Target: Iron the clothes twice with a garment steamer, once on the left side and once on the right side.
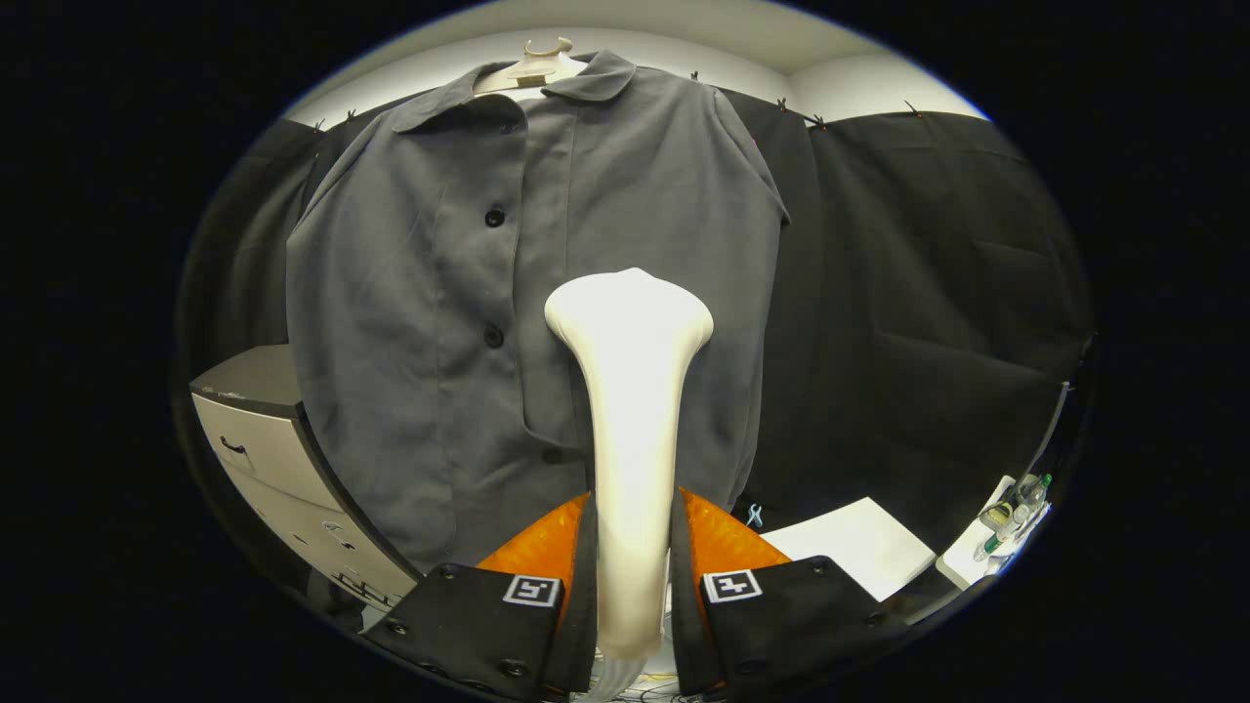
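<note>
- Nearest us, our gripper (633, 557) has both fingers pressed on the handle of the garment steamer (630, 391), one on each side, and the grip looks square.
- We judge that handle to be hard, smooth plastic: stiff, a little slippery, light enough for one hand. Holding it low on the neck, as we do, seems right, since the wide head stays free to meet the cloth.
- Just ahead, the steamer's flared head rises beyond the fingertips, at or just before the front of the shirt (527, 293); we cannot tell if it touches.
- That grey shirt hangs on a pale hanger (535, 63), buttoned down the middle, with the steamer head just right of the button line. It's soft and limp, so we expect it to sway and ripple under a pass; gentle pressure is our call.
- To the near left, a drawer cabinet (264, 439) stands beside the shirt.
- To the right, a white board (850, 547) lies low, with small bottles (1020, 498) further right.
</note>
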`<state>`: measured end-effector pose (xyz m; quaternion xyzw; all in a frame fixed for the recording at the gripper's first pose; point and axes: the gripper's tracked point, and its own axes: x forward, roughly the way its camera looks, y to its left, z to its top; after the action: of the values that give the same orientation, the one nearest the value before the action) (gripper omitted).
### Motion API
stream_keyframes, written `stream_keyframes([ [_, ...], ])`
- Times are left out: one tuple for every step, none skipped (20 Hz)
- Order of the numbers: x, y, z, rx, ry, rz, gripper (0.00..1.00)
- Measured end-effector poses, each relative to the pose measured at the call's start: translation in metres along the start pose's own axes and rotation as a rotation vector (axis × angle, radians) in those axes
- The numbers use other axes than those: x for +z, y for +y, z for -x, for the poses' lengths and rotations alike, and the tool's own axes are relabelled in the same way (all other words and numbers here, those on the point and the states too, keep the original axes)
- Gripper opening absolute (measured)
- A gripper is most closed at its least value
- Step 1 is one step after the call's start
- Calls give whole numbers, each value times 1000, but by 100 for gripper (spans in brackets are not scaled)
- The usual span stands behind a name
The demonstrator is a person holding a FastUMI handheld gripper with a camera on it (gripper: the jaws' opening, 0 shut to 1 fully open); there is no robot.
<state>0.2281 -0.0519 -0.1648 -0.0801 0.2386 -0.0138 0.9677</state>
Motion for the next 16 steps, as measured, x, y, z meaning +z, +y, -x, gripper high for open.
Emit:
stream_keyframes([
  [-9, 0, -1, -1, 11, -1, 40],
  [-15, 0, -4, -4, 24, -2, 40],
  [-21, 1, -5, -5, 35, -1, 39],
  [-29, 1, -6, -6, 47, -1, 39],
  [-35, 1, -6, -10, 56, -2, 40],
  [-39, 1, -8, -12, 65, -3, 40],
  [-43, 1, -8, -15, 72, -3, 40],
  [-48, 0, -9, -16, 80, -3, 40],
  [-53, -1, -11, -18, 88, -1, 40],
  [-59, -3, -12, -20, 95, 0, 40],
  [-64, -4, -12, -22, 104, 1, 40],
  [-70, -4, -12, -24, 111, 1, 40],
  [-73, -5, -12, -27, 118, 0, 40],
  [-75, -6, -12, -30, 124, -3, 40],
  [-77, -6, -12, -30, 128, -5, 40],
  [-76, -6, -11, -30, 128, -5, 40],
])
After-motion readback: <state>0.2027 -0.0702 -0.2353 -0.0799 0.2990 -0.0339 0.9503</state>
